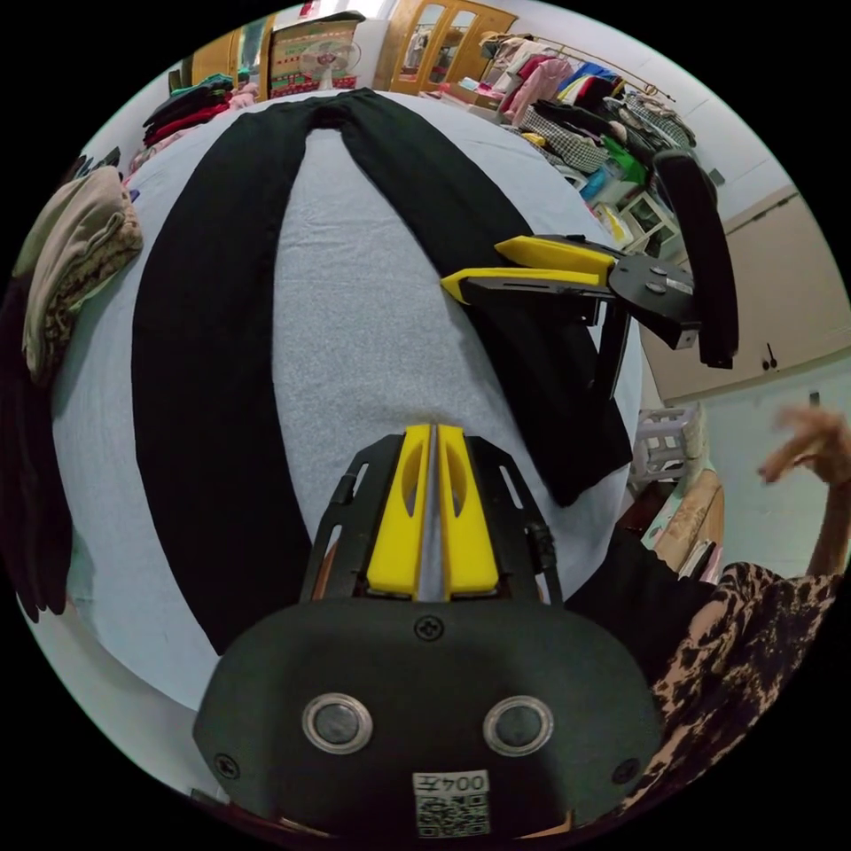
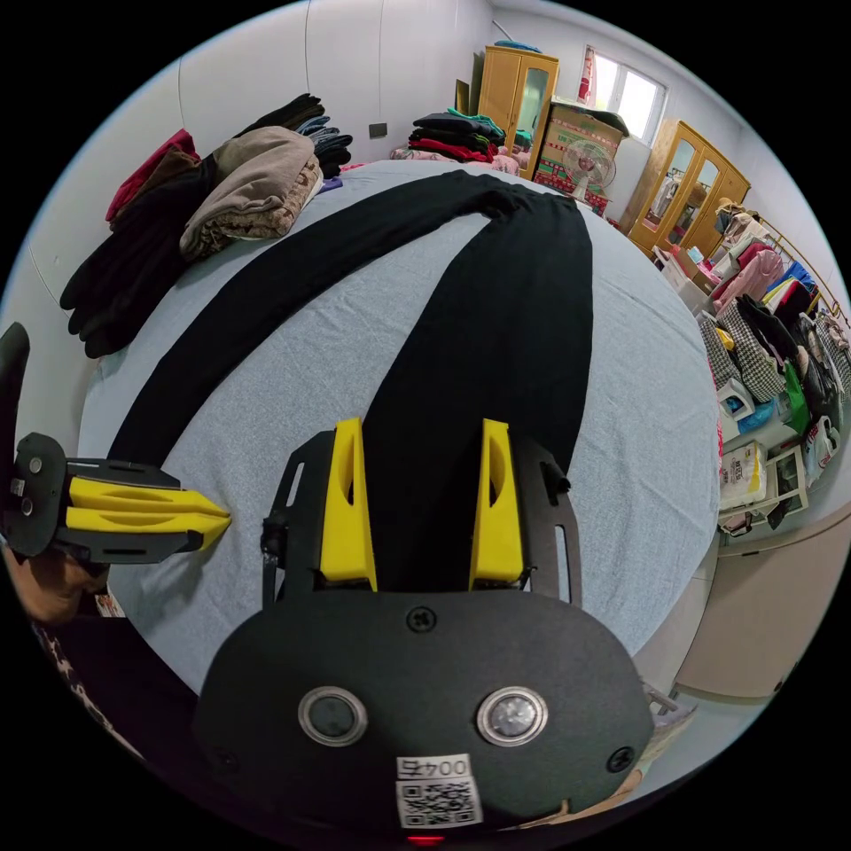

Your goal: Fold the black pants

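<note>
Black pants flat on the bed, legs splayed; left hand-held gripper together, right hand-held gripper apart.

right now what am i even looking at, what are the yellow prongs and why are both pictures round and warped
The yellow prongs are the jaws of two handheld grippers; a person carries one in each hand, and a fisheye camera rides on each. In the left gripper view, the left gripper has its jaws closed, above the bare sheet. In the right gripper view, the right gripper has its jaws open, over one leg of the black pants. The pants lie spread flat, legs apart, on a light blue bed. Nothing is held yet. Stacks of folded clothes sit by the wall.
</note>
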Demonstrator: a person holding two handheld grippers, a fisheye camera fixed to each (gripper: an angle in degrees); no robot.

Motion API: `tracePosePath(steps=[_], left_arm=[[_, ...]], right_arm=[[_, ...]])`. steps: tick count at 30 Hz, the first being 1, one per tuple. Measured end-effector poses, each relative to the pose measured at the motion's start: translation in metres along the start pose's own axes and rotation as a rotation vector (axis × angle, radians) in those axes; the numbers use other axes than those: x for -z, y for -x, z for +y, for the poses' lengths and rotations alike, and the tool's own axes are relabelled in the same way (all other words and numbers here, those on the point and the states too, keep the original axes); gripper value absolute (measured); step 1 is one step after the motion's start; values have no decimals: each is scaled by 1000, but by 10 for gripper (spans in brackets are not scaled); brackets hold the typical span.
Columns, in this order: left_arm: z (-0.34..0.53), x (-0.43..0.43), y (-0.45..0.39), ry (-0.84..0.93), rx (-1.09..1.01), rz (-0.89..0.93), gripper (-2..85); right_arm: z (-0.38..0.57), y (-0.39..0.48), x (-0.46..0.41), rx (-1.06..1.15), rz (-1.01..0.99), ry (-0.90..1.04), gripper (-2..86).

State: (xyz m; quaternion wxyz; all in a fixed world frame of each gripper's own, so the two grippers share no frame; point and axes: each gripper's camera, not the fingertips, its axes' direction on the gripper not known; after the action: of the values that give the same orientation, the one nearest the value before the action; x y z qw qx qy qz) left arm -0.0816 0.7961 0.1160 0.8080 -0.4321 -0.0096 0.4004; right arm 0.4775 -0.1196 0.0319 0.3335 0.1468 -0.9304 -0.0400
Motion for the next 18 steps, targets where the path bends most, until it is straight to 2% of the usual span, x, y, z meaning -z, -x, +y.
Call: tracePosePath(steps=[18], left_arm=[[1,3,5,0,21,13,12]], right_arm=[[4,0,5,0,1,-2,181]])
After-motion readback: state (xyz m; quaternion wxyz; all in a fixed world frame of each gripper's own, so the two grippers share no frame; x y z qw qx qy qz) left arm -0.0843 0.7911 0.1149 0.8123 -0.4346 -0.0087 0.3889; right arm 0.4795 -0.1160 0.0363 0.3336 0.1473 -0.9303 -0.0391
